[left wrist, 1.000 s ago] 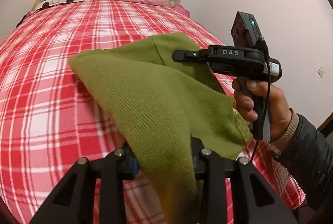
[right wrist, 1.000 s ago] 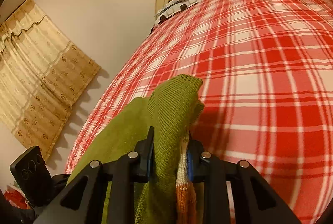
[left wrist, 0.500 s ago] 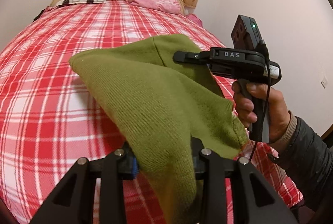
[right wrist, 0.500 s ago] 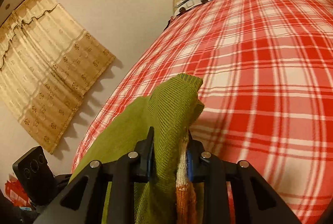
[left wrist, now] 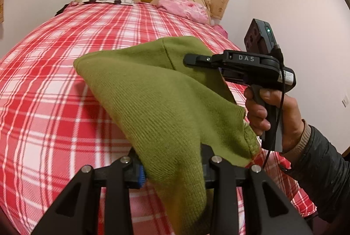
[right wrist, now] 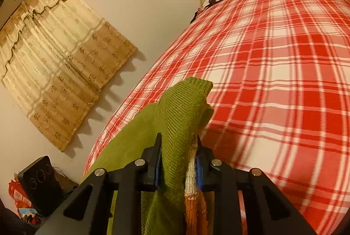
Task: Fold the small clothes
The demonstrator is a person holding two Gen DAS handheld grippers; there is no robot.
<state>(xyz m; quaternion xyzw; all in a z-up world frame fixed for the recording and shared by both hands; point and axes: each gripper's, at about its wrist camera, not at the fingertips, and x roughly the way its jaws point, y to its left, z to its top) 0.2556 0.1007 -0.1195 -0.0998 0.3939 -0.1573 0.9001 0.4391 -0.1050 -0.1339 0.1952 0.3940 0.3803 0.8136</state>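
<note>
The bed (left wrist: 54,86), in its red plaid cover, lies broad and flat beneath you, a good place to lay the piece out. Your green knit garment (left wrist: 166,103) hangs above it, stretched between both tools: soft, light and limp, so it will likely sag and stretch wherever unsupported. Your left gripper (left wrist: 172,160) is clenched on one bunched edge; your right gripper (right wrist: 178,147) is clamped on another, with an orange-and-cream trim showing there. Hold at corners or hems, where the knit looks thickest.
</note>
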